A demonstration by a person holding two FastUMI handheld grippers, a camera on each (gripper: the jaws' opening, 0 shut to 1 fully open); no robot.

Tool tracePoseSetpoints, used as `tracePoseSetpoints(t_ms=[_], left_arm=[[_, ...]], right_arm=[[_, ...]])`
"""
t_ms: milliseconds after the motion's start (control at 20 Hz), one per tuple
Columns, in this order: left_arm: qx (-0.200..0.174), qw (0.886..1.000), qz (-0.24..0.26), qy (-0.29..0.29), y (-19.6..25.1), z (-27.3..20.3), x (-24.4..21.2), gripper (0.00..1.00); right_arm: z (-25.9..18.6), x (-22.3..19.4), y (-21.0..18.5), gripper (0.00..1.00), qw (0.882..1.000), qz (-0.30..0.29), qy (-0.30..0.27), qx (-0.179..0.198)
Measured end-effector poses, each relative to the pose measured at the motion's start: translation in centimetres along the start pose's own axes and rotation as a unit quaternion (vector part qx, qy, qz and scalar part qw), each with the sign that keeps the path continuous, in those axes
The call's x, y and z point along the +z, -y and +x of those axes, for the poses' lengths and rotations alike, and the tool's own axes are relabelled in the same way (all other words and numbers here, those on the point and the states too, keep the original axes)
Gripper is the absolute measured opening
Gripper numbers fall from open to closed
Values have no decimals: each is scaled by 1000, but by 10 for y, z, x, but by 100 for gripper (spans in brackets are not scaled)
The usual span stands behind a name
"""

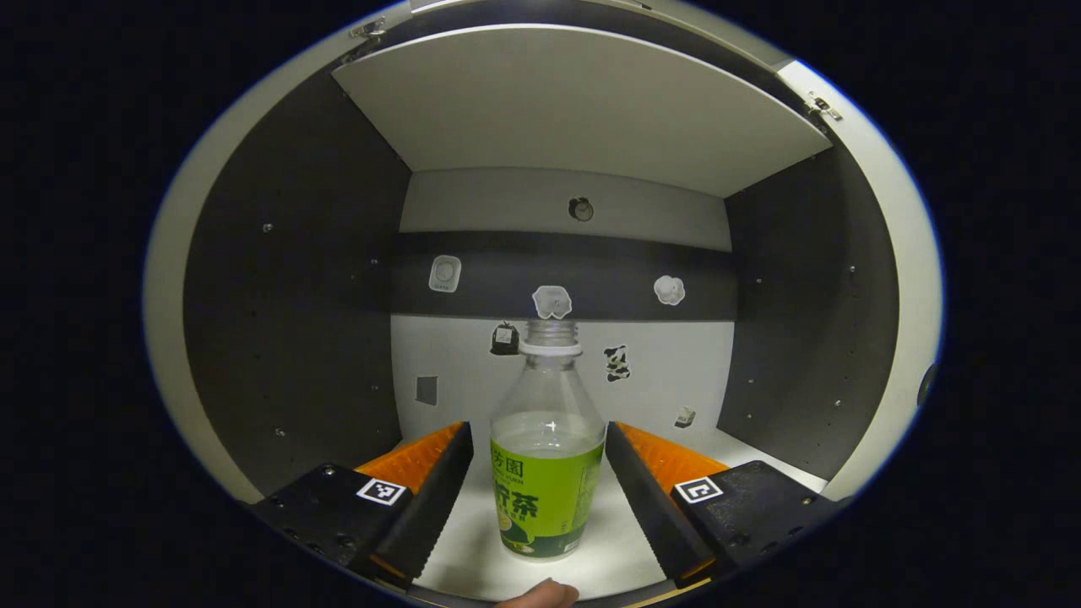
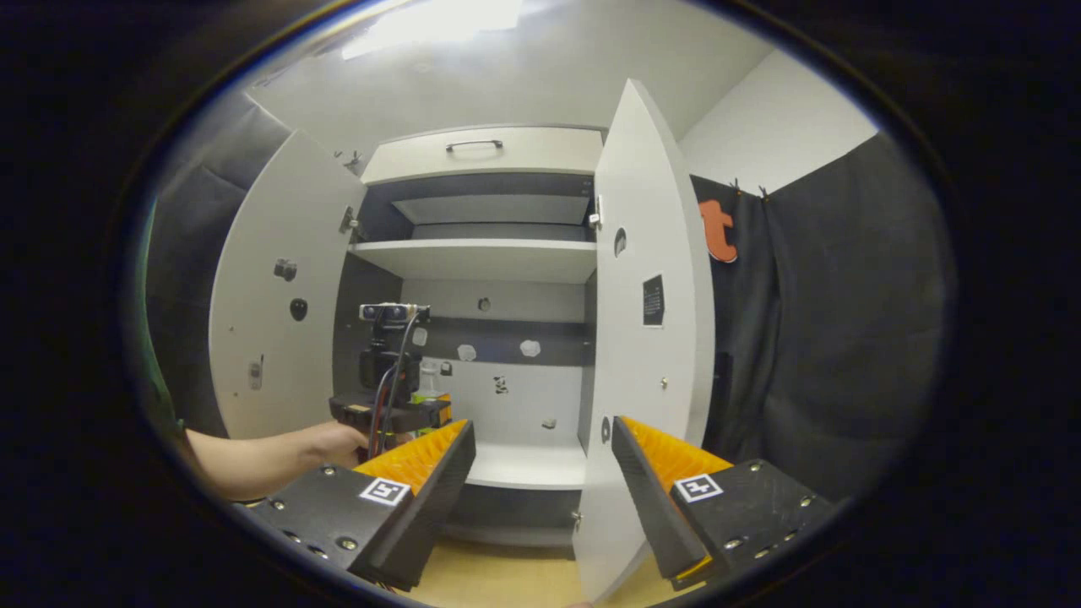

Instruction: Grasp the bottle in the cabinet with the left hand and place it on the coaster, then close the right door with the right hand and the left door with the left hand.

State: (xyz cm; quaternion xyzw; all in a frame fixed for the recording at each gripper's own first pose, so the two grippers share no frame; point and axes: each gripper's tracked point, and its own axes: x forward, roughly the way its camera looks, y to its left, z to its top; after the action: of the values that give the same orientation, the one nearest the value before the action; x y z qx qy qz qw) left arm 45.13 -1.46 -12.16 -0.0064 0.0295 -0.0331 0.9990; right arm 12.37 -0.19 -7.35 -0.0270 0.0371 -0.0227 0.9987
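A clear bottle (image 1: 547, 456) with a green label and no cap stands upright on the white floor of the cabinet (image 1: 473, 557). My left gripper (image 1: 537, 426) is open, one finger on each side of the bottle's body; the right finger is nearly touching it, and a thin gap shows on the left. In the right gripper view the left gripper (image 2: 390, 412), held by a hand, reaches into the lower compartment, with the bottle (image 2: 428, 384) just beyond it. My right gripper (image 2: 543, 422) is open with nothing in it, in front of the cabinet near the right door's (image 2: 646, 338) edge.
Both doors stand open; the left door (image 2: 279, 321) swings out to the left. A shelf (image 2: 481, 257) runs above the lower compartment, with a handled drawer (image 2: 481, 152) on top. Small stickers dot the back wall (image 1: 557, 371). Black cloth (image 2: 811, 338) hangs at the right.
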Motion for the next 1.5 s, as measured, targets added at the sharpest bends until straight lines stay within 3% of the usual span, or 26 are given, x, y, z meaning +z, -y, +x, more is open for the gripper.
tracePoseSetpoints(t_ms=[100, 200, 500, 850, 1200, 1300, 1500], left_arm=[[-11, 1000, 17, -8, 6, 5, -3, 99], [5, 999, 39, -19, 4, 0, -3, 79], [-43, 999, -17, -13, 31, -61, 21, 79], [-56, 998, 13, 3, 45, -158, 42, 78], [-73, 997, 23, -2, 67, -253, 26, 78], [-59, 998, 22, 1, 66, -276, 19, 79], [-68, 998, 11, -14, 79, -316, -9, 79]], right_arm=[[-7, -1, 3, 98, 1000, -2, -3, -4], [-14, -1, 6, 98, 1000, -4, -4, -5], [-39, 1, 11, 98, 1000, 14, -1, -5], [-86, 8, 11, 98, 999, 42, 0, 2], [-144, 16, 0, 98, 999, 36, 15, 32], [-157, 14, -4, 98, 998, 41, 14, 41], [-175, 10, -3, 98, 998, 44, 9, 43]])
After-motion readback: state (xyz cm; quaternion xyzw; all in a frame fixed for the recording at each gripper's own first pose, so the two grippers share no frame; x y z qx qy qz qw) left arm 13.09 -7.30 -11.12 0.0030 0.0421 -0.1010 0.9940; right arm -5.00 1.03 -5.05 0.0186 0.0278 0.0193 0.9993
